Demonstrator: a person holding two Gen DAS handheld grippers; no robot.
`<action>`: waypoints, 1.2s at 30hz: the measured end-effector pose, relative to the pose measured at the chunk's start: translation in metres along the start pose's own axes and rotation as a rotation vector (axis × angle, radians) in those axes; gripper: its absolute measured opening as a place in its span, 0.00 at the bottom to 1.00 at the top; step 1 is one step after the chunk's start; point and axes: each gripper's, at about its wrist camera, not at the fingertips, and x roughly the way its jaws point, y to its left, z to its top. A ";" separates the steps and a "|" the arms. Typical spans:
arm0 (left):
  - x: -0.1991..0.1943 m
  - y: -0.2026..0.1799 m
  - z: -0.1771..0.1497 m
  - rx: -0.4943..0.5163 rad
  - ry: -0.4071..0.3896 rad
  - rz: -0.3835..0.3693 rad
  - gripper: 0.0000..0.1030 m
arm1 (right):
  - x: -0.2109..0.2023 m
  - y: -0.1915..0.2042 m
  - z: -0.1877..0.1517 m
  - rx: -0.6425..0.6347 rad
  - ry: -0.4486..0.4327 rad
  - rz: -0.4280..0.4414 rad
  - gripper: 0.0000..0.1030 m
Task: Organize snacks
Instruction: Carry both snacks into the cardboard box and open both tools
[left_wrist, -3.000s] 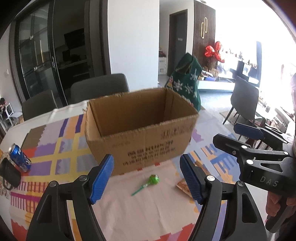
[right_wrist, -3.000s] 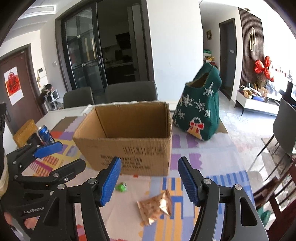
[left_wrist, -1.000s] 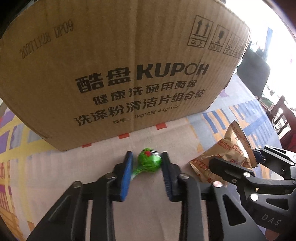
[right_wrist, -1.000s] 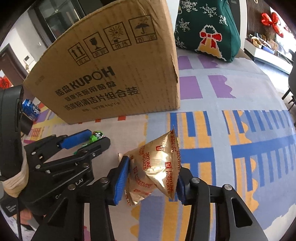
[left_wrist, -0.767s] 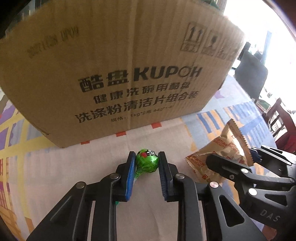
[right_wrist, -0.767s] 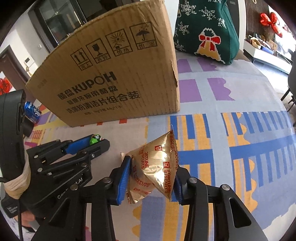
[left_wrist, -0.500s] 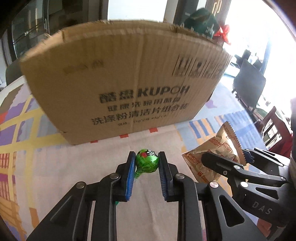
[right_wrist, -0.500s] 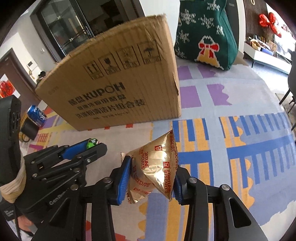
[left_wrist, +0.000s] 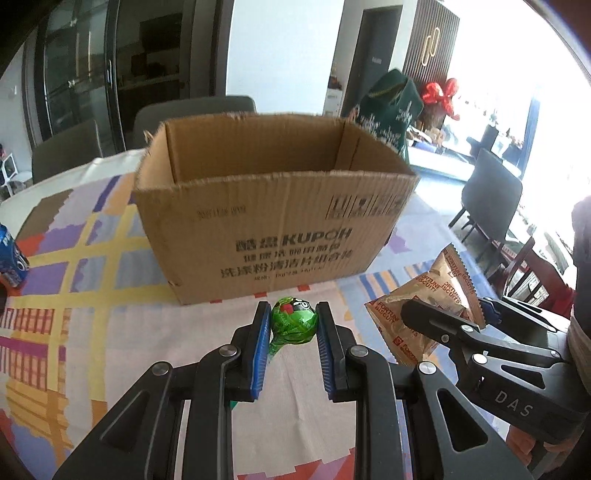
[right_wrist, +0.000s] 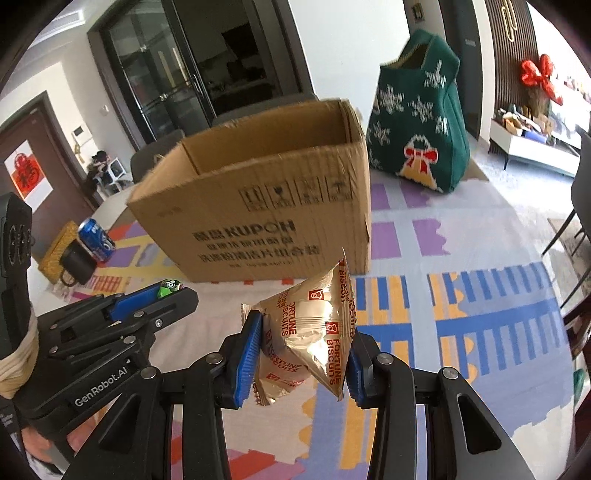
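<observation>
meanwhile left claw (left_wrist: 291, 325) grips lollipop (left_wrist: 294, 320), right claw (right_wrist: 303, 354) grips biscuit packet (right_wrist: 314, 332); box (left_wrist: 273, 229) ahead.

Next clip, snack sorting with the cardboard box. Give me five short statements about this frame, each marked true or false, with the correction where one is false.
1. The left gripper is shut on a green lollipop. True.
2. The right gripper is empty. False: its fingers clamp a gold packet of fortune biscuits.
3. The cardboard box is sealed with its flaps closed. False: its top is open and the inside walls show.
4. A blue drink can stands on the table to the left of the box in the right wrist view. True.
5. The green knitted bag sits inside the box. False: it stands on the table beyond the box's right corner.
</observation>
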 end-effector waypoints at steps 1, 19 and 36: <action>-0.002 -0.001 0.004 0.001 -0.007 0.002 0.24 | -0.004 0.002 0.001 -0.004 -0.009 0.000 0.40; -0.039 0.002 0.052 0.031 -0.163 0.060 0.24 | -0.042 0.020 0.047 -0.089 -0.170 -0.009 0.40; -0.034 0.020 0.112 0.054 -0.208 0.088 0.24 | -0.045 0.041 0.115 -0.149 -0.251 -0.022 0.40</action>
